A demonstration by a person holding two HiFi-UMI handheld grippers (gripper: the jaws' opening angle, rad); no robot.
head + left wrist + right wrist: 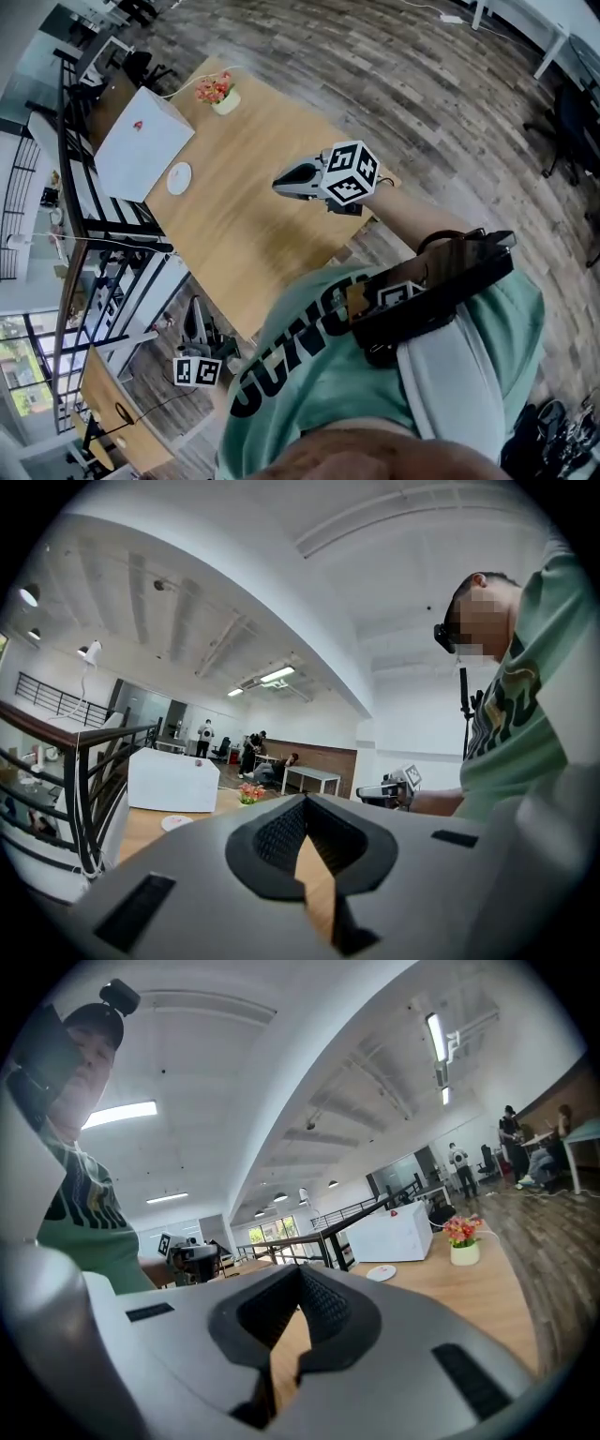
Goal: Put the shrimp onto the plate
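On the table (246,234) the plate (179,177) lies just beside a white box (141,145). Both the left gripper (305,801) and the right gripper (299,1269) are closed and hold nothing. I think a reach with closed jaws would only push the shrimp away. No view shows the shrimp, so its place is unknown

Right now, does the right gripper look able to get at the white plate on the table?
Probably yes. The right gripper is above the wooden table, jaws together and empty, pointing toward the white plate with only bare tabletop between them. The white box and flower pot sit off that line.
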